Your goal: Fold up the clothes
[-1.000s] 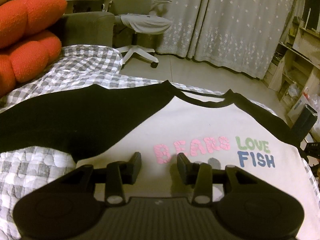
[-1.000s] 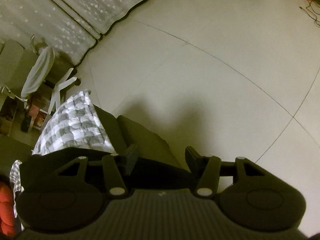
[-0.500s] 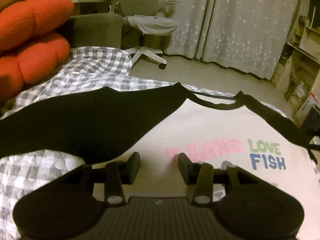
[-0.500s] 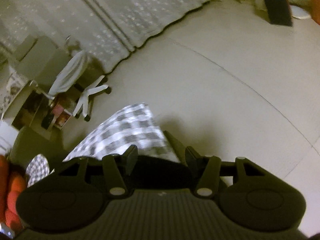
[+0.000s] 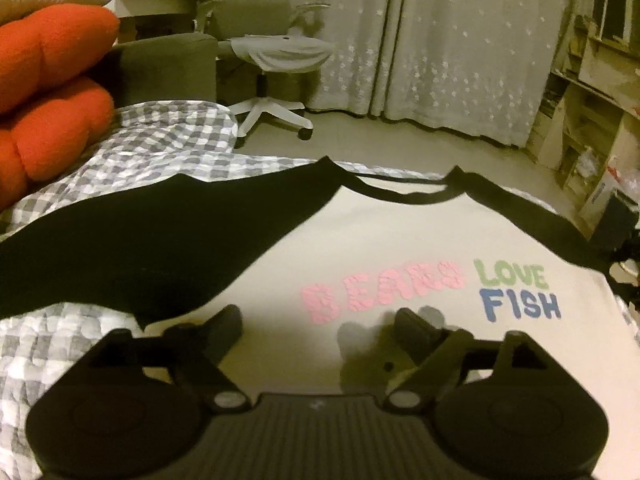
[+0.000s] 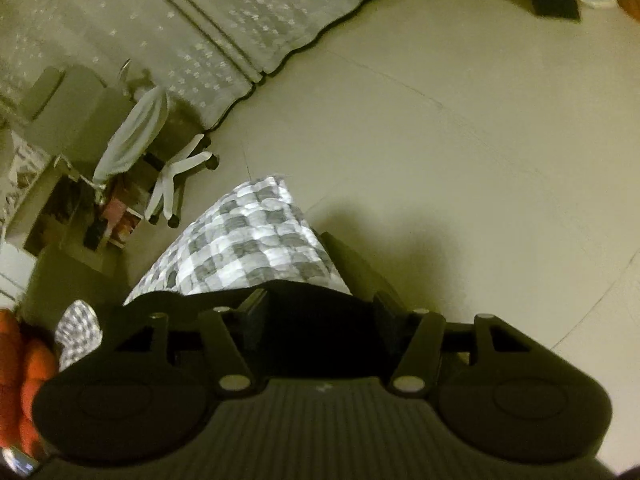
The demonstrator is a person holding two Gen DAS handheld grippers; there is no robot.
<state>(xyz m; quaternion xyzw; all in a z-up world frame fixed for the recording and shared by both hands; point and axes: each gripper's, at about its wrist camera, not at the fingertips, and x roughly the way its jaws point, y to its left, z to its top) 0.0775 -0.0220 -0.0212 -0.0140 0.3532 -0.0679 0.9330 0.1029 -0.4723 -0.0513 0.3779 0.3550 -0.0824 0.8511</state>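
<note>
While spread flat, one T-shirt (image 5: 380,240), two sleeves.

The shirt (image 5: 384,248) lies spread flat on the quilt (image 5: 168,152), which covers the bed. Its one sleeve (image 5: 132,248) stretches out to the left across the quilt. A plush cushion (image 5: 48,100) sits at the bed's far left. Beyond the bed's far edge is the floor (image 5: 400,140), with a swivel chair (image 5: 280,64) standing on it and curtains (image 5: 460,40) behind that. Shelving (image 5: 592,112) stands along the right. In the right wrist view, dark cloth, probably the other sleeve (image 6: 316,320), lies over the quilt's corner.
</note>
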